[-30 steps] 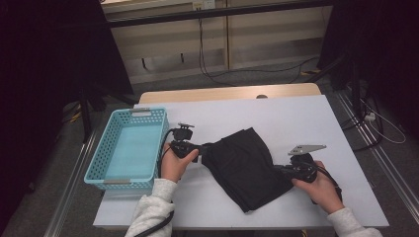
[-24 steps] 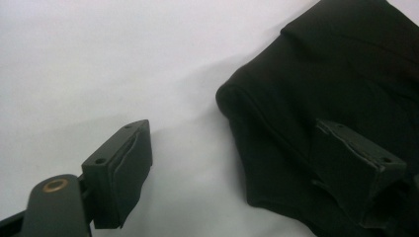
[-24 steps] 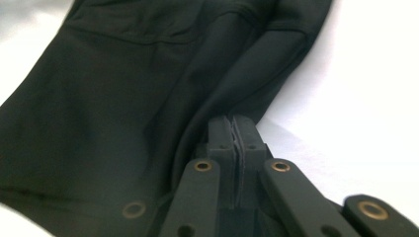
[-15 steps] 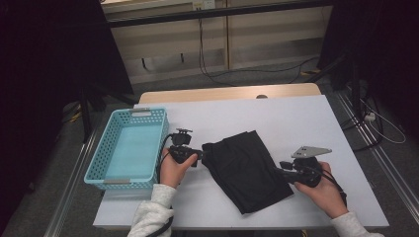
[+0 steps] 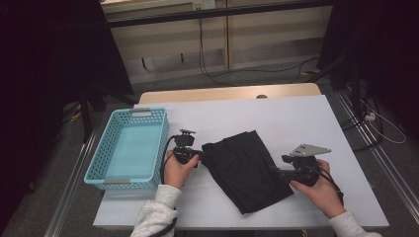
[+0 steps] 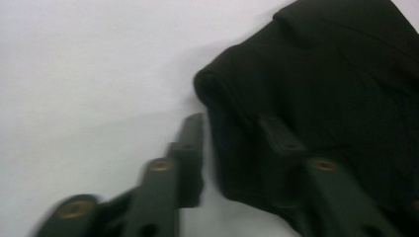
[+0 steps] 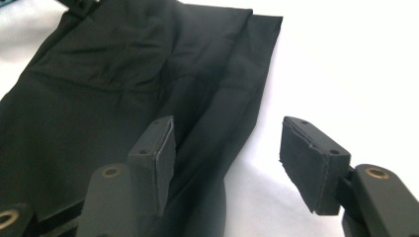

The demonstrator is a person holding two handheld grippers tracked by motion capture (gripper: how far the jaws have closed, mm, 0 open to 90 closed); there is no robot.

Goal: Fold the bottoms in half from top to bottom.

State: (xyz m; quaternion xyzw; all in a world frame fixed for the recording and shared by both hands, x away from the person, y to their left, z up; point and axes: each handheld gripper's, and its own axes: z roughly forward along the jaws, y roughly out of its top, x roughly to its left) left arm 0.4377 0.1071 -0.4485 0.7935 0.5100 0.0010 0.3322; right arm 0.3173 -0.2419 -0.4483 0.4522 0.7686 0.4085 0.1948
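Note:
A black folded cloth [image 5: 244, 168] lies on the white table [image 5: 296, 118]. My left gripper [image 5: 199, 155] is at the cloth's left corner. In the left gripper view it [image 6: 232, 136] is open, one jaw over the bare table and the other over the cloth [image 6: 321, 74]. My right gripper [image 5: 274, 171] is at the cloth's right edge. In the right gripper view it [image 7: 230, 158] is open, with its left jaw above the cloth [image 7: 113, 74] and its right jaw above the table. Neither gripper grips the fabric.
An empty turquoise basket [image 5: 101, 158] stands at the table's left side, just left of my left hand. A wooden strip [image 5: 227, 93] runs along the table's far edge. Cables lie on the floor beyond it.
My right gripper has drifted slightly to the right along the cloth's edge. The left gripper and the cloth have hardly moved.

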